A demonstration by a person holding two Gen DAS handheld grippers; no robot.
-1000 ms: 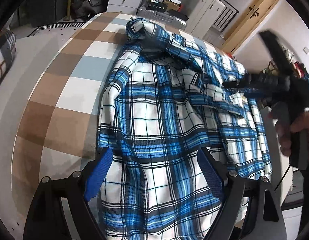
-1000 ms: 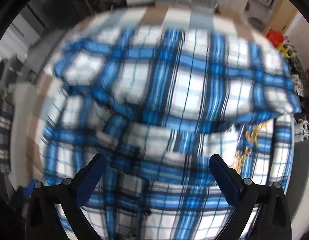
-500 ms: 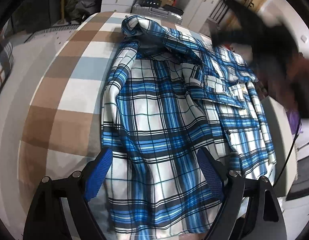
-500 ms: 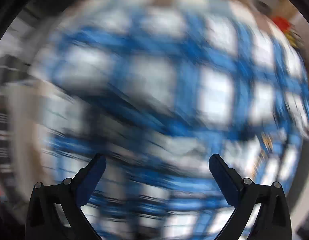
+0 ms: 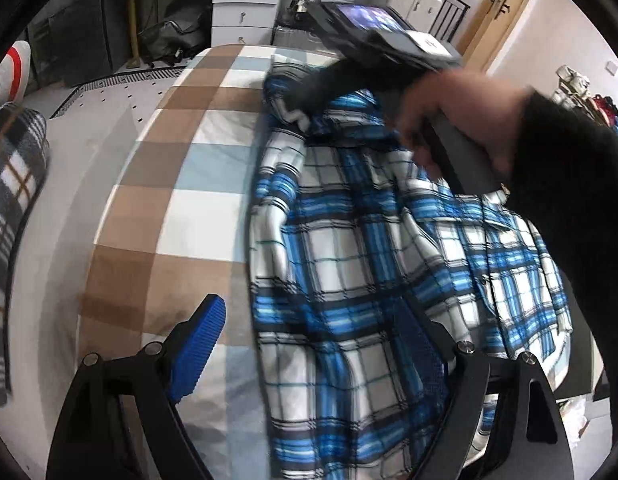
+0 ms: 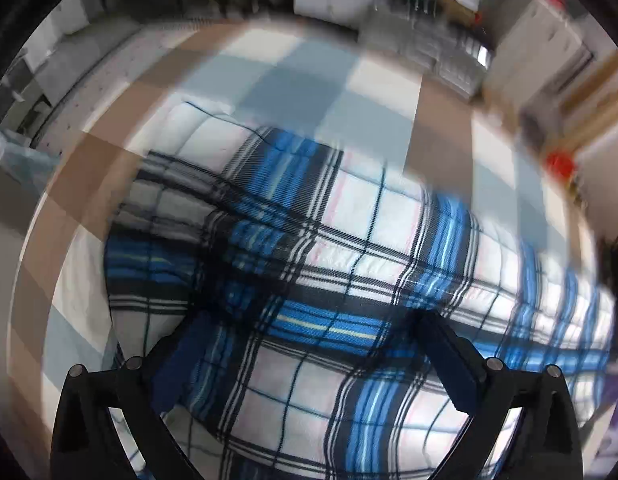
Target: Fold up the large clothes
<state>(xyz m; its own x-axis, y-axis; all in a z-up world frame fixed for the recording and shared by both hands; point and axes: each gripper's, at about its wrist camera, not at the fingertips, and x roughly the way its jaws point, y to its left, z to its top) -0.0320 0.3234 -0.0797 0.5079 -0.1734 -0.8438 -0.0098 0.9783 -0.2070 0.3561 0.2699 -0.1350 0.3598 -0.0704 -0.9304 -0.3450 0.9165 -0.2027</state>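
Observation:
A blue, white and black plaid shirt [image 5: 369, 264] lies spread on the checked bed cover [image 5: 197, 168]. My left gripper [image 5: 321, 340] is open, low over the shirt's near left edge, with its left finger over the cover and its right finger over the cloth. The right gripper's body [image 5: 389, 56], held in a hand, hovers over the shirt's far collar end in the left wrist view. In the right wrist view the right gripper [image 6: 309, 344] is open, close above the plaid shirt [image 6: 349, 280]; the view is blurred.
The bed has a brown, white and pale blue checked cover [image 6: 301, 88]. White drawers [image 5: 245, 4] and a dark bag [image 5: 169, 40] stand beyond the bed's far end. A plaid pillow [image 5: 9, 208] lies at the left. A wooden door [image 5: 497, 8] is at the back right.
The right gripper has swung from the shirt's right side up to its far collar end. My left gripper has shifted left, so its left finger is now over the bed cover.

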